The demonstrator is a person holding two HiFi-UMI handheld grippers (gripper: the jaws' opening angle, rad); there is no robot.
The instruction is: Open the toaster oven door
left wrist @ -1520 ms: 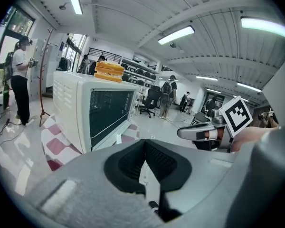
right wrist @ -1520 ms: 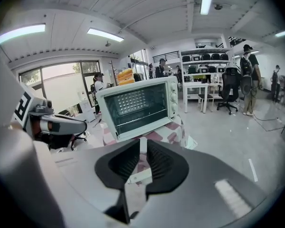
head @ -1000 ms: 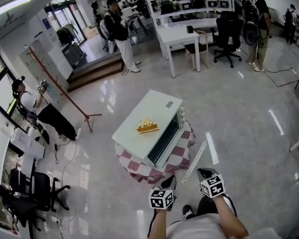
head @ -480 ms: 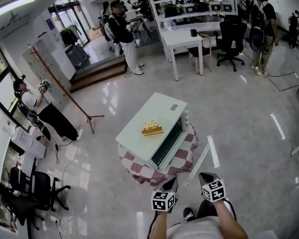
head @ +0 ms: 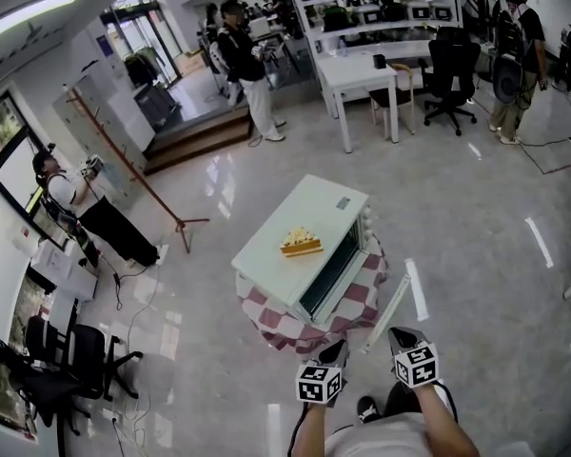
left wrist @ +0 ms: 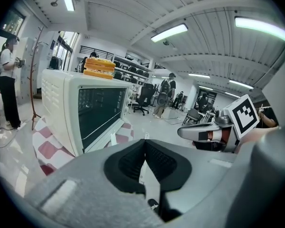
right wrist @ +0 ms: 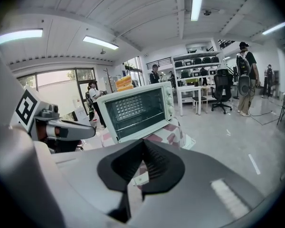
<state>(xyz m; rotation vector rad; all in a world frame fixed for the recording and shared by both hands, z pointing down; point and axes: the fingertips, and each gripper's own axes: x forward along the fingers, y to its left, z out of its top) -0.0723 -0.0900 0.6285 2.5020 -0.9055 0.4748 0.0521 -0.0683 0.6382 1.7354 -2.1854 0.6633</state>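
Approaching stage only: oven (head: 300,236) sits on the checked surface (head: 263,312) with door (head: 330,271) shut, well ahead of left claw (head: 336,347) and right claw (head: 400,335), both pressed together and empty; next move, I judge, calls for closing in, spreading one claw and taking the door's top edge.

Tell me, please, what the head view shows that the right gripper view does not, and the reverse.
Only the head view: the toaster oven's flat top seen from above, and the black chairs at lower left.

Only the right gripper view: the oven's glass door face-on and shut, and the right gripper's jaws together with nothing between them.

Both: the oven on its checked cloth, the layered food on top of it, the left gripper, and the white desk behind.
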